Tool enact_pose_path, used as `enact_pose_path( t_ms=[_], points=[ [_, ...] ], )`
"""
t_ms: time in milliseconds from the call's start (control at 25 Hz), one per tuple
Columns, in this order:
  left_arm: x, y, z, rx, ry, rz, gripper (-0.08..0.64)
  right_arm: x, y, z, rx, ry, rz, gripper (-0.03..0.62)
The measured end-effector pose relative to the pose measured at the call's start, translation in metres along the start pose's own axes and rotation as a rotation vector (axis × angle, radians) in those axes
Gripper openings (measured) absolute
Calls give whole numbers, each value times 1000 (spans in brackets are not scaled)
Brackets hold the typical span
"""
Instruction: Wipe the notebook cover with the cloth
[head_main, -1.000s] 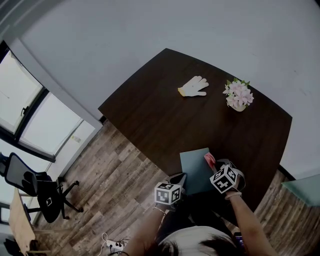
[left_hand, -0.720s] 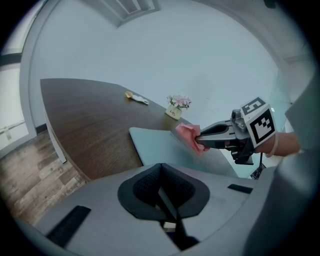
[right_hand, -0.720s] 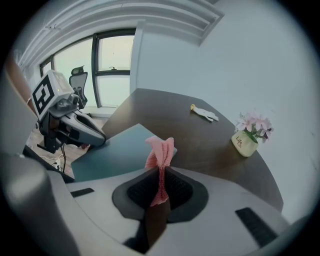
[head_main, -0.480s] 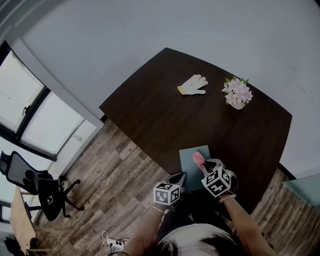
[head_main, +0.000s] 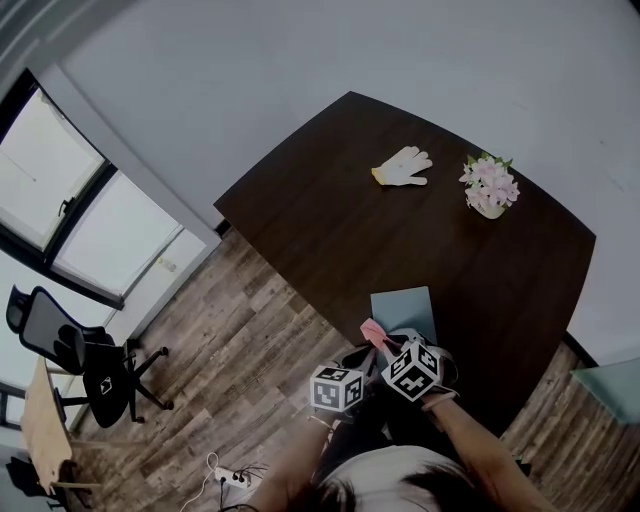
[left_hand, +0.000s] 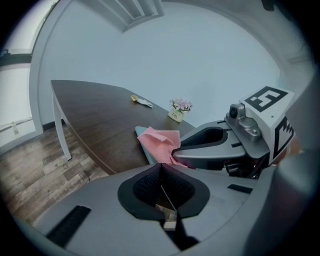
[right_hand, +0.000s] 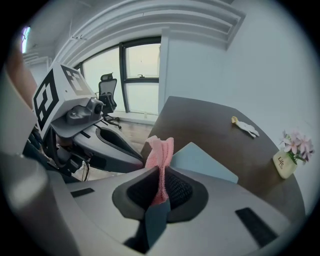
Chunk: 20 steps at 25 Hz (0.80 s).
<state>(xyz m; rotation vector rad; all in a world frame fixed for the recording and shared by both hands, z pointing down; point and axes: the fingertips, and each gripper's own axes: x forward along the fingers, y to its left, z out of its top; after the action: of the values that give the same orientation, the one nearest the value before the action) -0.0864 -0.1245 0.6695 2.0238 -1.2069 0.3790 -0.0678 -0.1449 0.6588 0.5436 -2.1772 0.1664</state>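
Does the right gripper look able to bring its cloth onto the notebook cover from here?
Probably yes. The right gripper, shut on the pink cloth, sits at the near corner of the notebook, whose cover beyond lies bare. The left gripper is beside it, off the cover.

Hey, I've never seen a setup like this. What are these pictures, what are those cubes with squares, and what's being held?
A person holds a hand-operated claw in each hand; the marker cubes belong to them. One picture comes from a camera on the head, looking down; the other two ride on the claws. On the dark table lie a teal notebook, a white glove and a pot of pink flowers. The right claw is shut on a pink cloth. The left claw is shut and empty.
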Motion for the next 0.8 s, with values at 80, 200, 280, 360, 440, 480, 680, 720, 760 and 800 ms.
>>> enact_pose_path(
  t_ms=[80, 200, 280, 360, 440, 480, 680, 720, 760, 800],
  points=[
    [-4, 2, -1, -5, -4, 8, 18, 6, 8, 0, -10, 12, 17, 38],
    [-8, 4, -2, -13, -10, 14, 18, 13, 14, -2, -18, 27, 26, 38],
    [-8, 5, -1, -18, -14, 14, 18, 16, 13, -4, -23, 32, 23, 38],
    [-8, 5, 0, -19, -15, 13, 18, 17, 11, -5, -26, 36, 21, 38],
    [-8, 4, 0, -21, -16, 9, 18, 16, 9, -8, -24, 42, 15, 40],
    [-7, 3, 0, -22, -16, 6, 18, 15, 8, -10, -22, 44, 11, 38],
    [-3, -3, 0, -20, -16, -9, 18, 8, -4, -22, 3, 51, -22, 40],
    [-2, -4, 0, -20, -15, -11, 18, 6, -7, -25, 8, 54, -29, 40],
    [-1, -5, 0, -19, -14, -13, 18, 4, -10, -28, 13, 56, -35, 40],
    [0, -6, 1, -19, -14, -14, 18, 2, -13, -31, 18, 58, -41, 40]
  ],
)
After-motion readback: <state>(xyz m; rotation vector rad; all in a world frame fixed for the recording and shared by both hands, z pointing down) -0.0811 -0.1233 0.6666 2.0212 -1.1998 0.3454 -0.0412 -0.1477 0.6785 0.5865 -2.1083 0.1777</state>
